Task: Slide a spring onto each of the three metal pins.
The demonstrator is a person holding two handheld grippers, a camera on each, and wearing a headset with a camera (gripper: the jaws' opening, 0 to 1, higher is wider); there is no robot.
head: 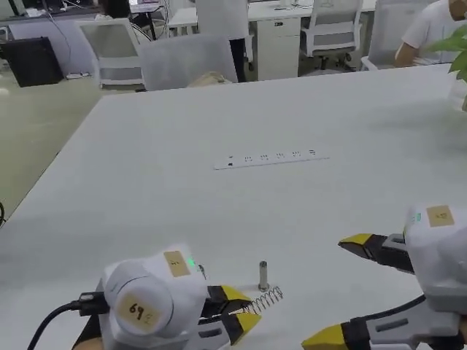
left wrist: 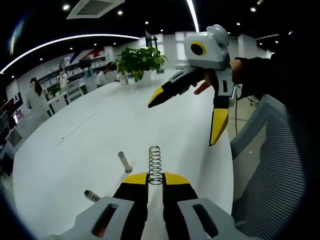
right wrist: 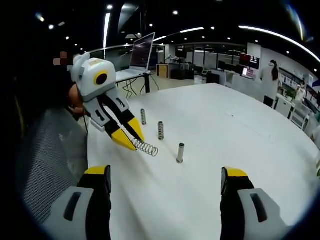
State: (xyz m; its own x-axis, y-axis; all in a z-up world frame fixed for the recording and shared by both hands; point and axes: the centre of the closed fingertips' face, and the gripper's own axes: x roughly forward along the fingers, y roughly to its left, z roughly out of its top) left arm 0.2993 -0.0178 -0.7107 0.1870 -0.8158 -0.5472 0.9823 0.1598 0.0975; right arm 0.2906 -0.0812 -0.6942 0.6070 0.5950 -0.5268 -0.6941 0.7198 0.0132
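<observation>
My left gripper (head: 246, 310) is shut on one end of a steel spring (head: 266, 297), which sticks out level from its yellow tips (left wrist: 155, 177). A bare upright metal pin (head: 263, 275) stands just beyond the spring (left wrist: 155, 161) and slightly left of it (left wrist: 124, 162). In the right gripper view, the spring (right wrist: 145, 146) hangs off the left gripper (right wrist: 125, 131), short of the bare pin (right wrist: 180, 152). Behind stand two more pins: one (right wrist: 161, 130) looks wrapped in a coil, the other (right wrist: 143, 116) is too small to tell. My right gripper (head: 338, 289) is open and holds nothing.
The white table (head: 219, 211) has a flush power strip (head: 270, 158) in its middle. Grey chairs (head: 186, 62) line the far edge, with a plant (head: 454, 51) at the right corner. A mesh chair (left wrist: 270, 165) stands beside the near edge.
</observation>
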